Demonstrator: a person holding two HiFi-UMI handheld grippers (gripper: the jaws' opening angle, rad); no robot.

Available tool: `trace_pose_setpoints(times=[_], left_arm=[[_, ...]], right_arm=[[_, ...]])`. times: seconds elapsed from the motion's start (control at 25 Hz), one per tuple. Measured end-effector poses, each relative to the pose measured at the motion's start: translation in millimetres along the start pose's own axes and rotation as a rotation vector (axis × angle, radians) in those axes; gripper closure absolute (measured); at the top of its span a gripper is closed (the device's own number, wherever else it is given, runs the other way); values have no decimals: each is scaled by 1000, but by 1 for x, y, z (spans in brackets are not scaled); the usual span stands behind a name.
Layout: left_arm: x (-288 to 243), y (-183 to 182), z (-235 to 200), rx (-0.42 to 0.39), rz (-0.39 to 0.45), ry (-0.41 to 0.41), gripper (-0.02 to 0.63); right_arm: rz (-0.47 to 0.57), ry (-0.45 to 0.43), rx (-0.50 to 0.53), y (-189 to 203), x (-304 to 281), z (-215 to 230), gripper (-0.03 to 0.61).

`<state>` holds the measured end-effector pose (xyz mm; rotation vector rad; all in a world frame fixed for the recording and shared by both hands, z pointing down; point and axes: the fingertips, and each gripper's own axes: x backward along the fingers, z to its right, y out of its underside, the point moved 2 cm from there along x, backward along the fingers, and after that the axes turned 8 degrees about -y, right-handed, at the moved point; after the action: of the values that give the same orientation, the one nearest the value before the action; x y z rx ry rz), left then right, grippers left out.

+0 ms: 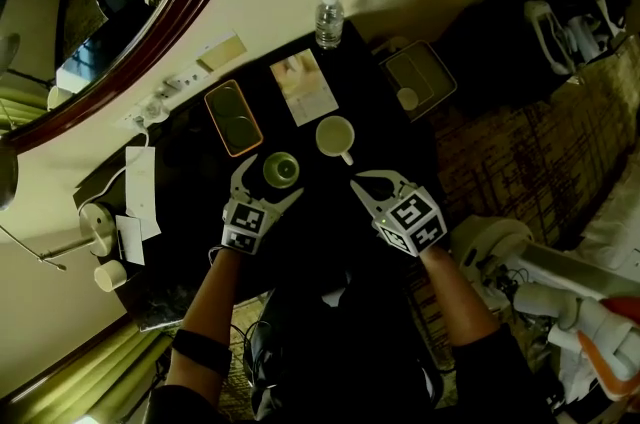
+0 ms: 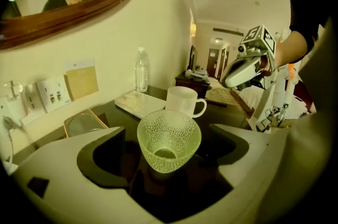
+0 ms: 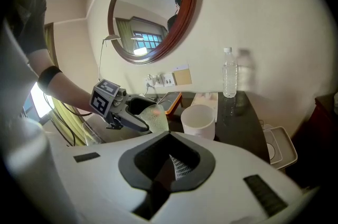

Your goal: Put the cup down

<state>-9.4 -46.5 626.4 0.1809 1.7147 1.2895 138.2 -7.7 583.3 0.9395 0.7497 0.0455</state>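
Note:
A pebbled green glass cup [image 1: 281, 169] [image 2: 169, 141] stands upright on the dark tabletop [image 1: 195, 197]. My left gripper [image 1: 268, 180] [image 2: 168, 136] is open around it, with a gap between the cup and each jaw. The right gripper view shows the same cup [image 3: 154, 117] between the left gripper's [image 3: 129, 112] jaws. My right gripper [image 1: 358, 184] [image 3: 169, 136] is shut and empty, hovering over the table a little to the right of the cup, below a white mug [image 1: 335, 136] [image 2: 184, 101] [image 3: 198, 120].
Behind the cup lie an orange-rimmed tray [image 1: 233, 117], a booklet [image 1: 303, 87] and a water bottle [image 1: 329, 19] against the wall. A lamp and papers [image 1: 140, 182] sit at the table's left. A white tray [image 1: 420, 80] rests on a lower stand to the right.

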Motion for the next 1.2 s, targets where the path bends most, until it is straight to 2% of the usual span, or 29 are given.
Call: trace_pose_setpoints(times=[0.16, 0.4, 0.6, 0.8, 0.92, 1.2], left_arm=[[34, -27, 3, 6, 22, -31, 120], [97, -71, 4, 98, 98, -116, 144], [146, -85, 2, 153, 165, -183, 272], [188, -89, -10, 194, 214, -257, 462], [206, -81, -19, 210, 212, -302, 604], [232, -49, -39, 294, 168, -402, 612]], right_arm=[[-8, -4, 6, -6, 11, -3, 572], [-18, -19, 59, -24, 24, -7, 572], [-2, -29, 100, -44, 33, -10, 572], [17, -48, 136, -63, 28, -14, 572], [34, -62, 132, -71, 24, -24, 572], [57, -82, 119, -74, 21, -43, 572]])
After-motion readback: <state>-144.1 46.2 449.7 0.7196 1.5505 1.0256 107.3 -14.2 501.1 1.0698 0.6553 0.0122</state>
